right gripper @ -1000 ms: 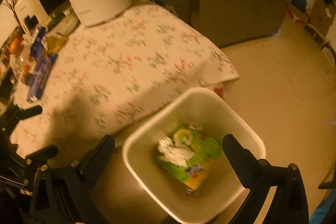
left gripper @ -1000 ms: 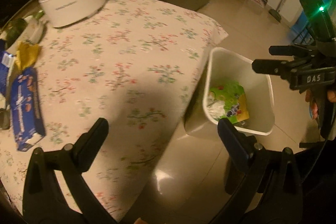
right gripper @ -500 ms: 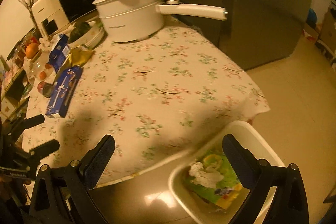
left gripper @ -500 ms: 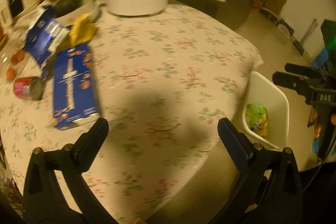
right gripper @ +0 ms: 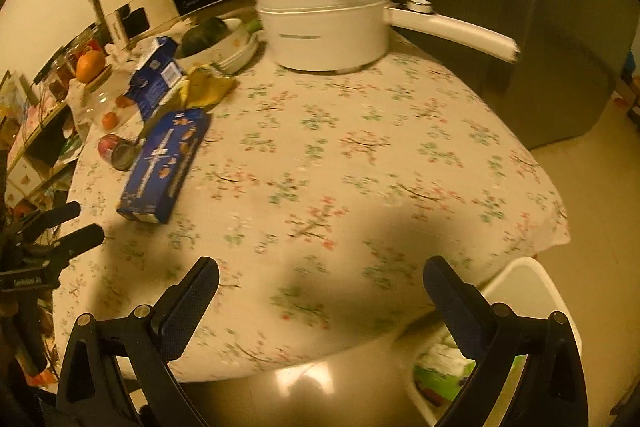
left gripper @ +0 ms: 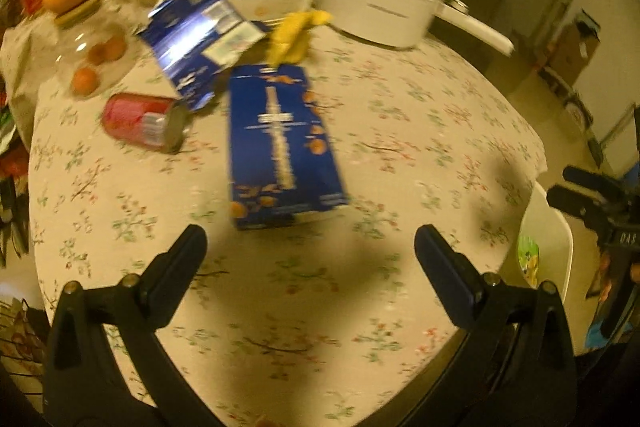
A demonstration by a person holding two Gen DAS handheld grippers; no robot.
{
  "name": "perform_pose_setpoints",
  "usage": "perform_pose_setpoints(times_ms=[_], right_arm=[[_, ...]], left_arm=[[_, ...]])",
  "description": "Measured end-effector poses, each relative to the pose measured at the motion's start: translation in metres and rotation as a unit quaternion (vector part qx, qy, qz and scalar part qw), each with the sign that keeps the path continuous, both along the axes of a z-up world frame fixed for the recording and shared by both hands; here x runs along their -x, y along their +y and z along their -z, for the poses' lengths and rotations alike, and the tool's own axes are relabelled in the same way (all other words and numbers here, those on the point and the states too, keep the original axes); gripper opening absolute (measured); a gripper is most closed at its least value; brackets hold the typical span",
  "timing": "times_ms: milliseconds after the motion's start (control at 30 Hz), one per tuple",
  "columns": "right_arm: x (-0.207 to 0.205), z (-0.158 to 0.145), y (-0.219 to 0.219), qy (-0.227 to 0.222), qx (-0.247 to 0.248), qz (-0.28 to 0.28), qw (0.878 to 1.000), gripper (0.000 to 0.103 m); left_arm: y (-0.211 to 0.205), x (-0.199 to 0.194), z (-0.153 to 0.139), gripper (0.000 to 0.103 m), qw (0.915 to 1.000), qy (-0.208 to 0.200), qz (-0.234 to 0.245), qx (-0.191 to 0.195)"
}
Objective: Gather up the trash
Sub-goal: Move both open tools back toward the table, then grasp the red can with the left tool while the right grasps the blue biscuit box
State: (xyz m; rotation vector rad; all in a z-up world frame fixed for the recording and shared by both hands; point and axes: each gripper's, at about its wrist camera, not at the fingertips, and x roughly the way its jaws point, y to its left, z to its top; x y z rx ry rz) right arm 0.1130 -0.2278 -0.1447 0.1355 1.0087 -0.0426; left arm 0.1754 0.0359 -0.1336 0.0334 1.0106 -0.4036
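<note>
Both the left gripper (left gripper: 306, 247) and right gripper (right gripper: 320, 281) are hovering with jaws spread wide and empty, so the flat blue cardboard box (left gripper: 280, 143) (lying low on the floral tablecloth (left gripper: 400, 131)) is risking slipping from a shallow pinch before reaching the white plastic bin (right gripper: 532, 291) at the near right.

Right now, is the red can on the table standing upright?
No. In the left wrist view the red can lies on its side on the floral tablecloth, left of the long blue box.
</note>
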Motion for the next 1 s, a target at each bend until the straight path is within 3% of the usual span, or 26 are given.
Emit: perform_pose_setpoints(times_ms=[200,367,533,700,833,900,1000], right_arm=[[-0.020,0.006,0.034,-0.001,-0.006,-0.016,1.000,0.103],[-0.043,0.013,0.065,0.004,-0.007,-0.032,0.999,0.103],[-0.065,0.021,0.094,0.014,0.002,-0.061,0.998,0.103],[-0.087,0.024,0.113,0.011,0.001,-0.076,0.997,0.103],[-0.104,0.028,0.129,0.010,-0.012,-0.086,0.996,0.103],[-0.110,0.031,0.136,0.011,-0.017,-0.091,0.996,0.103],[-0.116,0.036,0.144,0.014,-0.020,-0.098,0.995,0.103]], left_arm=[[0.043,-0.021,-0.004,0.103,0.9972,-0.026,-0.068,0.020],[0.073,-0.051,-0.004,0.103,0.9898,0.012,-0.137,0.039],[0.099,-0.088,0.002,0.103,0.9718,0.055,-0.221,0.061],[0.095,-0.118,0.014,0.103,0.9613,0.087,-0.254,0.060],[0.100,-0.133,0.028,0.095,0.9428,0.114,-0.310,0.046],[0.104,-0.137,0.035,0.090,0.9351,0.126,-0.327,0.054],[0.113,-0.140,0.046,0.089,0.9217,0.141,-0.348,0.096]])
